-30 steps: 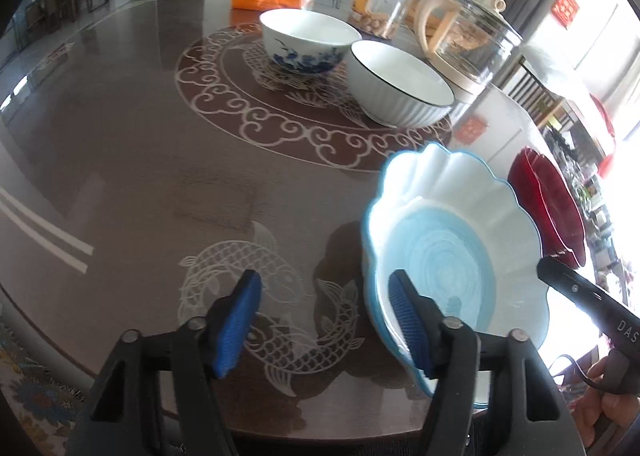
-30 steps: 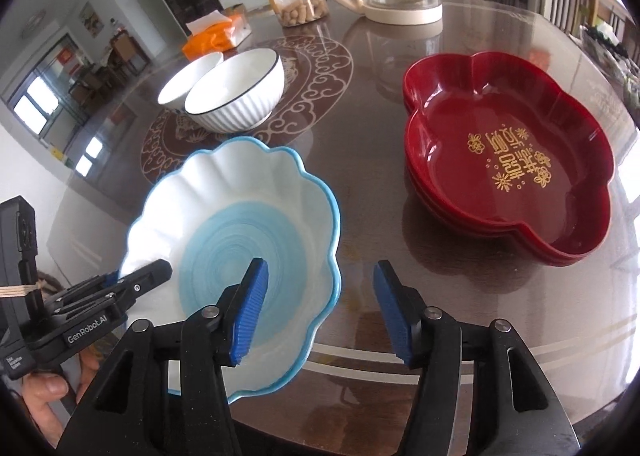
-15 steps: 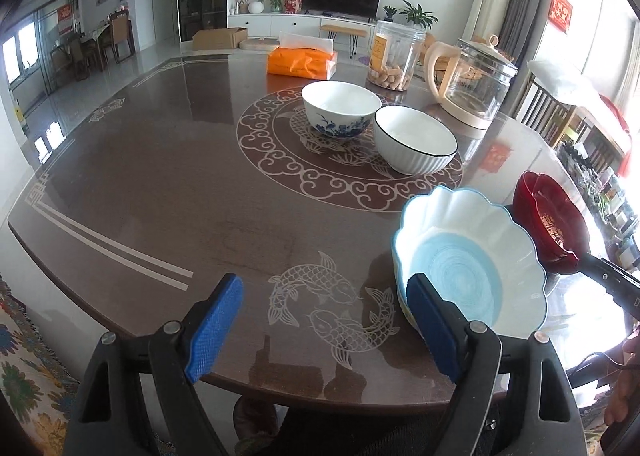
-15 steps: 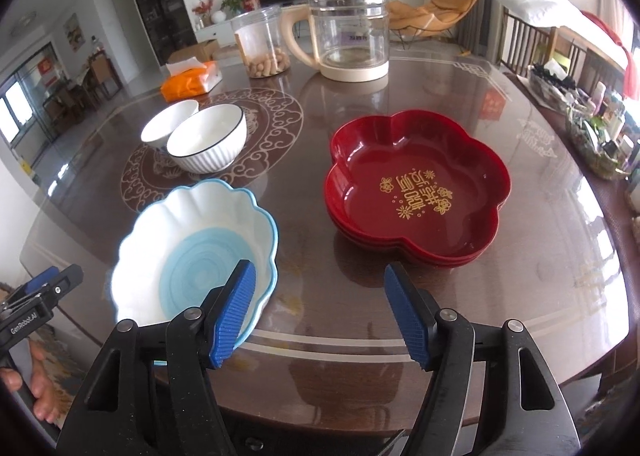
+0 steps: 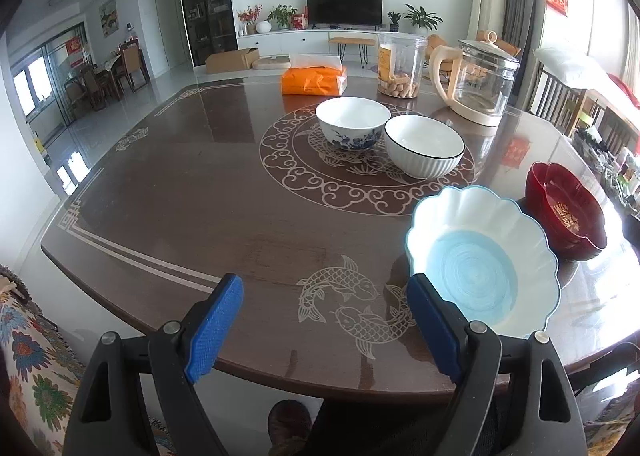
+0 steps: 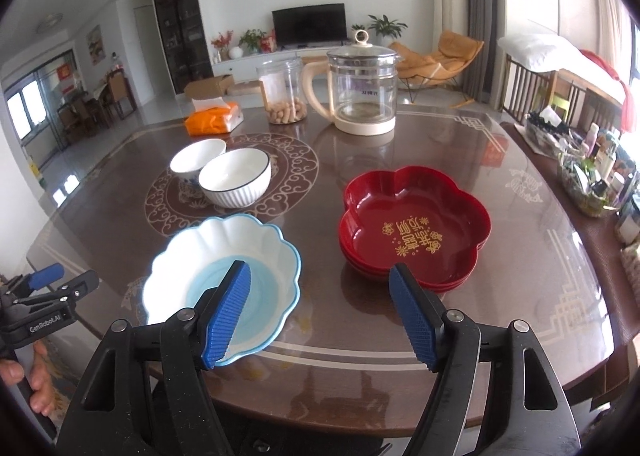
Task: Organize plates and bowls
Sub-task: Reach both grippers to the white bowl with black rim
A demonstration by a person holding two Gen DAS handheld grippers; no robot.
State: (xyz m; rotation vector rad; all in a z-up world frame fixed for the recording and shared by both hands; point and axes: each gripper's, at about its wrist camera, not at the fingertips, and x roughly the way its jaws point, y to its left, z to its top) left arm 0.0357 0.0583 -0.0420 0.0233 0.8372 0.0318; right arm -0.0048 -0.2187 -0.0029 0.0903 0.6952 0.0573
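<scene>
Dark and glossy, the bench (image 6: 460, 159) carries a scalloped blue-and-white plate (image 6: 224, 280) near its front edge, resting free. Beside it sits a stack of red flower-shaped plates (image 6: 416, 232); how many are stacked is hard to make out. Two white bowls (image 5: 384, 139) stand touching farther back. The left hand-held gripper (image 5: 324, 324) and right hand-held gripper (image 6: 320, 312) both gape wide, holding nothing. One right finger (image 6: 228, 316) hides part of the blue plate's near rim.

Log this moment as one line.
left hand-held gripper: open, empty | right hand-held gripper: open, empty | blue plate: on table | red plates: stacked | bowls: unstacked
</scene>
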